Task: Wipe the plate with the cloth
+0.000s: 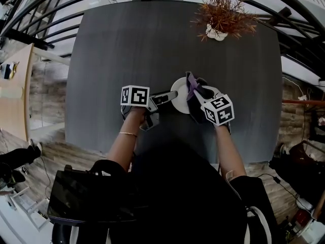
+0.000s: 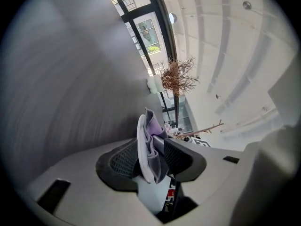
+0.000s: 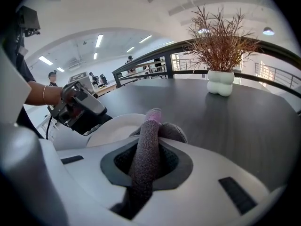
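2 grips: left gripper [image 2: 149, 157] clamps the round white plate [image 1: 177, 98] at its rim, right gripper [image 3: 146, 159] pinches the grey-purple cloth [image 1: 195, 92]; your hard wiping could twist the plate loose.

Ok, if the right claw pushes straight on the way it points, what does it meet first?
Most likely the plate: the cloth in the right claw points at its face. The left claw gripping its rim sits off to the side; depth is unclear.
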Available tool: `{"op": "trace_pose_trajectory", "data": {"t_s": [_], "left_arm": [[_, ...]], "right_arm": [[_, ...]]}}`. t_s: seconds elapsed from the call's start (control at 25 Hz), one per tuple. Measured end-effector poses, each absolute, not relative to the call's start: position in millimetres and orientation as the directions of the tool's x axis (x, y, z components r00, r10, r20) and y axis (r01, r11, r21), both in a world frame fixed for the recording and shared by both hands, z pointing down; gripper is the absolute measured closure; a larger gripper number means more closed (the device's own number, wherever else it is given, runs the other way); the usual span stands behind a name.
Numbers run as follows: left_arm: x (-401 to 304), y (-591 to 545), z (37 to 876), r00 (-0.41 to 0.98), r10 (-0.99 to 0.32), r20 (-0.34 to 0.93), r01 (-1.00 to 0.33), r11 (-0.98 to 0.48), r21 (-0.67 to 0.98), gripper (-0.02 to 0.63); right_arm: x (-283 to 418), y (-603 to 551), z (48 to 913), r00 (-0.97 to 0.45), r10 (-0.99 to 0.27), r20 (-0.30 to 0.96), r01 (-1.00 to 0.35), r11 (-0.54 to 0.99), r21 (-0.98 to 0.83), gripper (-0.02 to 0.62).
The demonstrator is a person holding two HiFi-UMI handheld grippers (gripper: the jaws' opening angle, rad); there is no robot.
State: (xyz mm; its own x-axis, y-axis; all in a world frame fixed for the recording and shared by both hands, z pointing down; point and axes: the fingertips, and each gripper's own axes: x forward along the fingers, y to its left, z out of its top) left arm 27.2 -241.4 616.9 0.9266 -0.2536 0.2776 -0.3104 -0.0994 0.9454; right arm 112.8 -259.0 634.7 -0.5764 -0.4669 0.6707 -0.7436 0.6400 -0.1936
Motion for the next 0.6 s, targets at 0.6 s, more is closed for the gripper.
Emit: {"op": "trace_pose_trajectory", "data": {"t_s": [0.6], "left_arm": [[52.4, -218.5, 601.6, 0.99, -0.128, 0.065, -0.064, 0.009, 0.998, 0.426]], "right_arm": [[113.9, -258.0, 633.6, -0.591, -0.46, 0.663, -0.737, 0.641, -0.212, 0.555]]}}
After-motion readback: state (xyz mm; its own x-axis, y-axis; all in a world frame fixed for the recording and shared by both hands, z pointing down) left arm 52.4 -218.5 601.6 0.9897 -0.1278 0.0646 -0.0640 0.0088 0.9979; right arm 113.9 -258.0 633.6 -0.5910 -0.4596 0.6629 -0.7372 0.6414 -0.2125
